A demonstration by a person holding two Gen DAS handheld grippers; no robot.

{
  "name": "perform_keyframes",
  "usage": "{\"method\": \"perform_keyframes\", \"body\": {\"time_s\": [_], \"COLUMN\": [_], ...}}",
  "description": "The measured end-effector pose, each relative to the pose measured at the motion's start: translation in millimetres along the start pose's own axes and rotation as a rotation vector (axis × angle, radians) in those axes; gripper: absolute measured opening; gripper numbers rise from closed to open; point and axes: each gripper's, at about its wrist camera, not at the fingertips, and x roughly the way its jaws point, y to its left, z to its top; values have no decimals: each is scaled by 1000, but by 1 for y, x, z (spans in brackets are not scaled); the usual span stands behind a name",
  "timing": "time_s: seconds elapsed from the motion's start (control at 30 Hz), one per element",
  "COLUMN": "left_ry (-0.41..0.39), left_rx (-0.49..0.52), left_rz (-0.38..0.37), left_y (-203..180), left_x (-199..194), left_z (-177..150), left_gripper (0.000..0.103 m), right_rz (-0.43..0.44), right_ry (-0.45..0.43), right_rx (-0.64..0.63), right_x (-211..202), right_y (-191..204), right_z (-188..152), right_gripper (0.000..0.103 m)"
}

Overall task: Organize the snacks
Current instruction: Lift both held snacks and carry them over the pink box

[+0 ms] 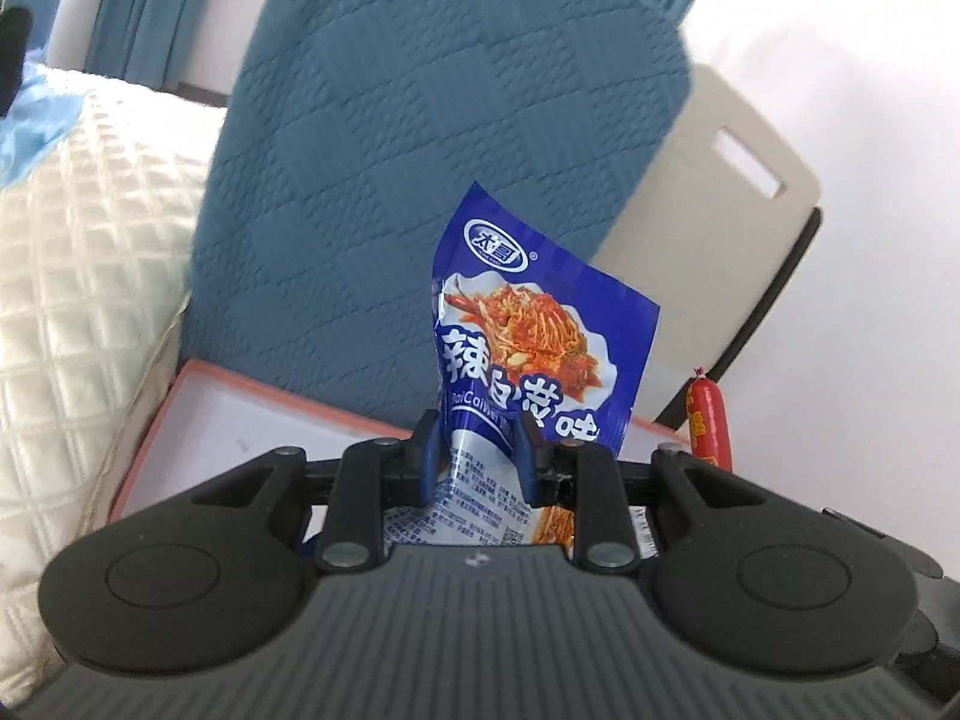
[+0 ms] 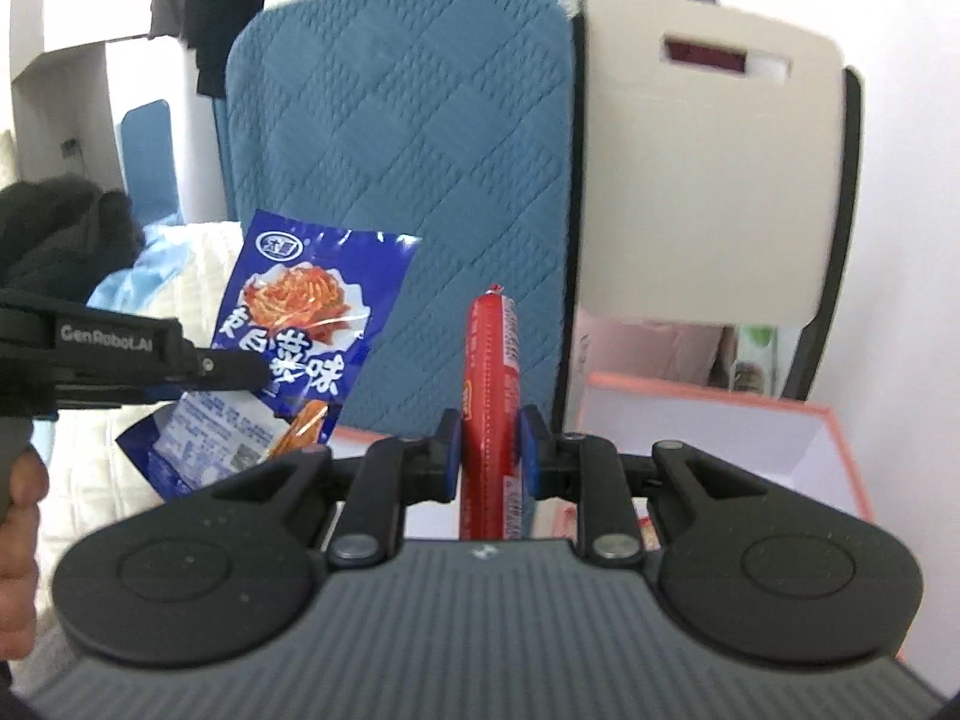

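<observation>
While my left gripper [image 1: 477, 456] clamps the blue snack packet [image 1: 528, 324] at centre frame, my right gripper [image 2: 491, 450] pinches the red sausage [image 2: 493, 396] — both above the pink-edged box [image 2: 750, 420].

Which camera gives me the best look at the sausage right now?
The right wrist view. The sausage stands upright in the centre of that frame, clamped between the right gripper pads, with most of its red wrapper visible. The left wrist view catches only its upper part at the right, behind the gripper body.

Both grippers [image 1: 474, 456] [image 2: 489, 450] raised, jaws clamped.
</observation>
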Motion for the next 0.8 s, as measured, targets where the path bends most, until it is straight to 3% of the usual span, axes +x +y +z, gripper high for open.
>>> {"method": "perform_keyframes", "body": {"time_s": [0.23,0.47,0.8], "left_ry": [-44,-35,74], "left_rx": [40,65,132], "left_rz": [-46,-95,-133], "left_y": [-52,-103,-167], "left_x": [-3,19,85], "left_z": [15,14,-13], "left_gripper": [29,29,29], "right_rz": [-45,-114,-163], "right_ry": [-58,-83,25], "right_rx": [14,29,126], "right_x": [-21,-34,-13], "right_y": [-32,-77,-153], "right_z": [20,26,3], "right_gripper": [23,23,23]}}
